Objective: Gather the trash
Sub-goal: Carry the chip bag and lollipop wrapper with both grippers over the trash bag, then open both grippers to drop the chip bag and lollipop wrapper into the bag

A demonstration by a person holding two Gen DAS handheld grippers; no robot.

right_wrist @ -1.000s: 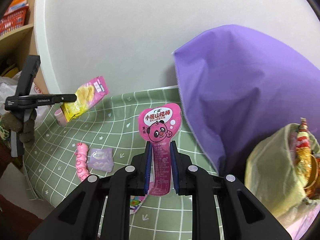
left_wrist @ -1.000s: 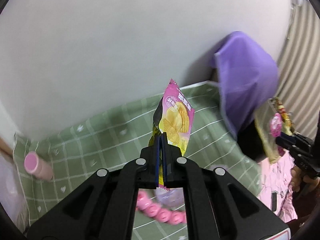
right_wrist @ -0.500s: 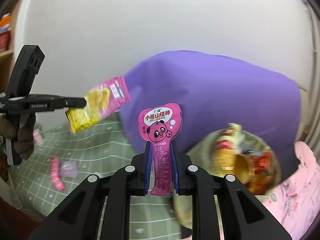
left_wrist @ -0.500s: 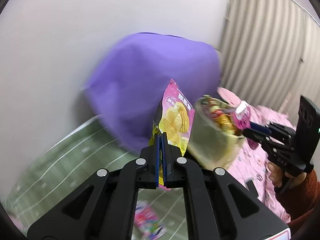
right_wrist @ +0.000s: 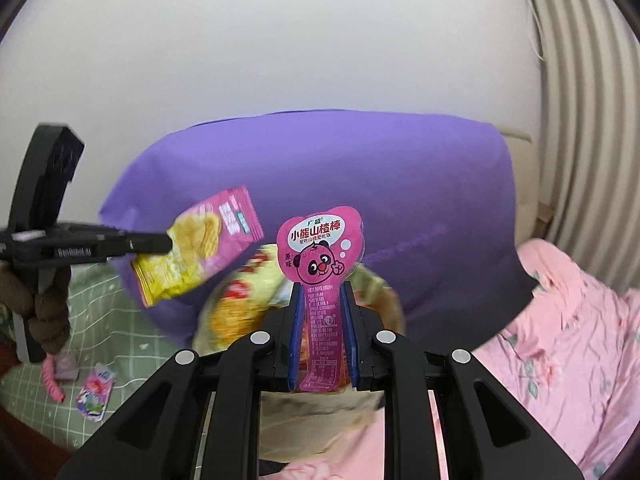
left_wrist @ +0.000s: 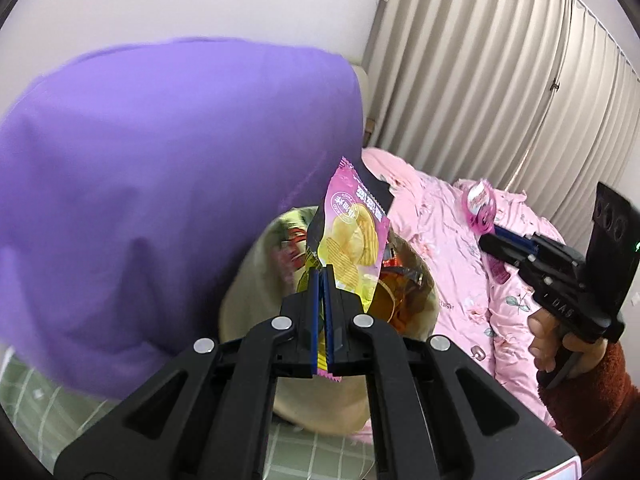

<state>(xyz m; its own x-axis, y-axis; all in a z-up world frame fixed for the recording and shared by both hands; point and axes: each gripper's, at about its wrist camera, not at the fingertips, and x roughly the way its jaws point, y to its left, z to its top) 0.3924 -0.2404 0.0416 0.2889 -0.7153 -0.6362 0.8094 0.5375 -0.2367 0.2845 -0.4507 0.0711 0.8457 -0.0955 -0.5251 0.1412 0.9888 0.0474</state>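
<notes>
My left gripper (left_wrist: 321,276) is shut on a pink and yellow chip packet (left_wrist: 352,236) and holds it above the open trash bag (left_wrist: 256,280), which holds several wrappers. The packet also shows in the right wrist view (right_wrist: 200,252). My right gripper (right_wrist: 322,296) is shut on a pink bear-face wrapper (right_wrist: 320,252), held over the same trash bag (right_wrist: 236,308). In the left wrist view the right gripper (left_wrist: 486,238) sits at the right with the pink wrapper (left_wrist: 480,208) at its tip.
A big purple pillow (left_wrist: 160,160) stands behind the bag. A pink quilt (left_wrist: 460,272) lies to the right, a green checked sheet (right_wrist: 112,320) to the left. A pink bead string (right_wrist: 50,376) and a small wrapper (right_wrist: 96,392) lie on the sheet. Curtains (left_wrist: 500,80) hang at the far right.
Both grippers have swung right from the green sheet to the trash bag by the purple pillow, each still holding its wrapper. The bag now sits right under both.
</notes>
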